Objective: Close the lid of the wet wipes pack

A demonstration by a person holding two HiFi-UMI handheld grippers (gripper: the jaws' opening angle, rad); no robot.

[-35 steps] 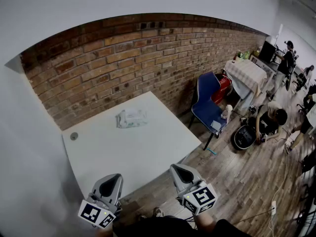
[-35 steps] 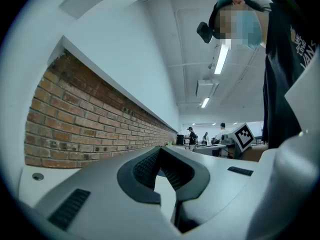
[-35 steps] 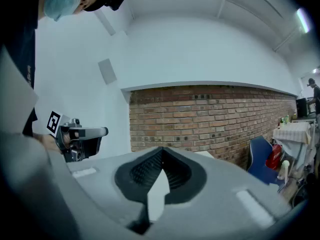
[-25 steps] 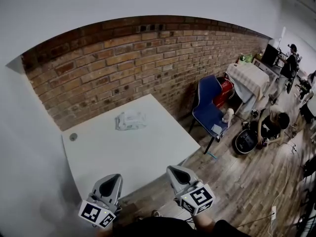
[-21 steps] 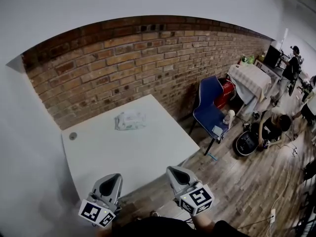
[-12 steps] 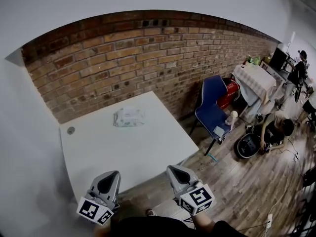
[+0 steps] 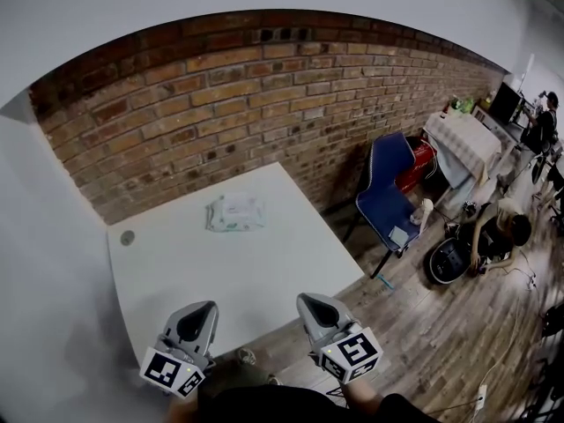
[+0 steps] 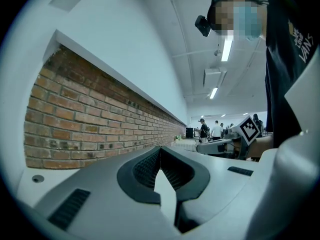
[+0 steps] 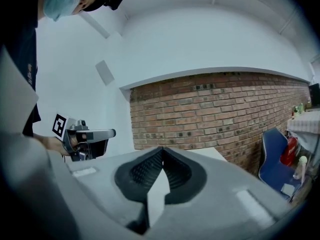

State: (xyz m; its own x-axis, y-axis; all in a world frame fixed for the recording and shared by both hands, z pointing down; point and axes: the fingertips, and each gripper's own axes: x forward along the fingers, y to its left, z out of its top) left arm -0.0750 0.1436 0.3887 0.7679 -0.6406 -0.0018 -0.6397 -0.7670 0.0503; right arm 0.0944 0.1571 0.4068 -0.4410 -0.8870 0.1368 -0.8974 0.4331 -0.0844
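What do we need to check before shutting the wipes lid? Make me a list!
1. Pack lies flat on table: ok.
2. Lid open: cannot tell, too small.
3. Left hand-held gripper empty, jaws together: ok.
4. Right hand-held gripper empty, jaws together: ok.
5. Grippers close to pack: not ok; both are by the near table edge, pack toward the far edge.

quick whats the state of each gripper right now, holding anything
Left gripper: closed, jaws together, holding nothing.
Right gripper: closed, jaws together, holding nothing.
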